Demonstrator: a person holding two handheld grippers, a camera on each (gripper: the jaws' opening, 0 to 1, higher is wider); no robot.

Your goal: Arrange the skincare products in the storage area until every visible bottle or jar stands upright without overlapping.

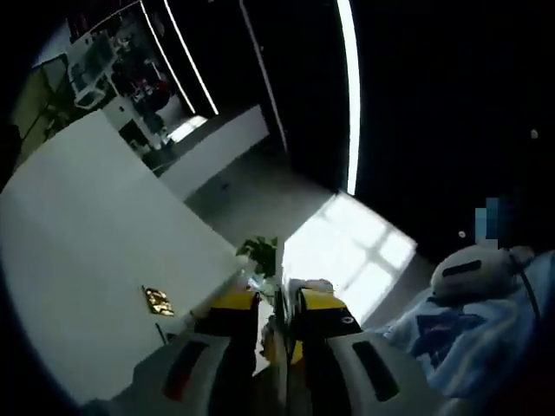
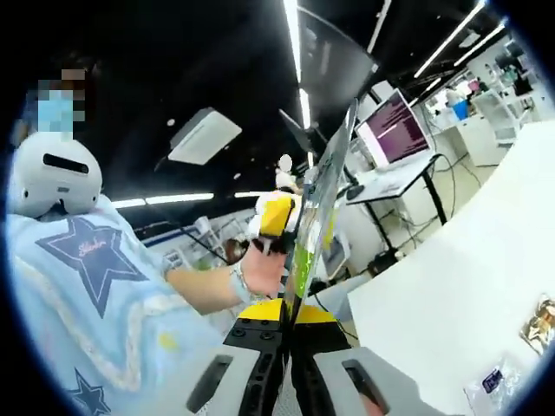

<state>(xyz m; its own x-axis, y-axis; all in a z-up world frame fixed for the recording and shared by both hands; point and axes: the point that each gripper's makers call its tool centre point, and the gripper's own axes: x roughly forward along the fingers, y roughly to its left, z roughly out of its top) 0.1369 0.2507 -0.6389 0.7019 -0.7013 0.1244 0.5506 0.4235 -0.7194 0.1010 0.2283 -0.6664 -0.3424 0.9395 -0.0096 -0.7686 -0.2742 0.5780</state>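
The right gripper (image 2: 288, 312) has its jaws pressed together on the lower edge of a clear bag (image 2: 316, 208). In the right gripper view the bag rises edge-on from the yellow pads as a thin, glossy strip with a green tint. It is held in the air, off the table (image 2: 451, 295).

Further up the same strip, on its left side, is the left gripper (image 2: 276, 217), with a yellow pad against the plastic. A hand (image 2: 260, 270) grips its handle just below. In the left gripper view, the left gripper (image 1: 276, 299) shows its two yellow pads close together, with the thin edge of the clear bag (image 1: 270, 286) pinched in the narrow gap between them. A green leafy print sits just above the pads.

Behind the hand in the right gripper view, on the left, is the person in a pale blue top (image 2: 95, 286) with star prints. A white headset (image 2: 54, 173) sits above it.

To the right of the bag lies the white table. Near its right edge are a small gold packet (image 2: 542, 322) and, nearer the camera, a small clear sachet (image 2: 494, 381), apart from each other and both lying flat. In the left gripper view the gold packet (image 1: 158, 301) lies on the table (image 1: 87, 234) just left of the jaws.

Far off, beyond the table, a lit monitor (image 2: 395, 128) stands on a desk.
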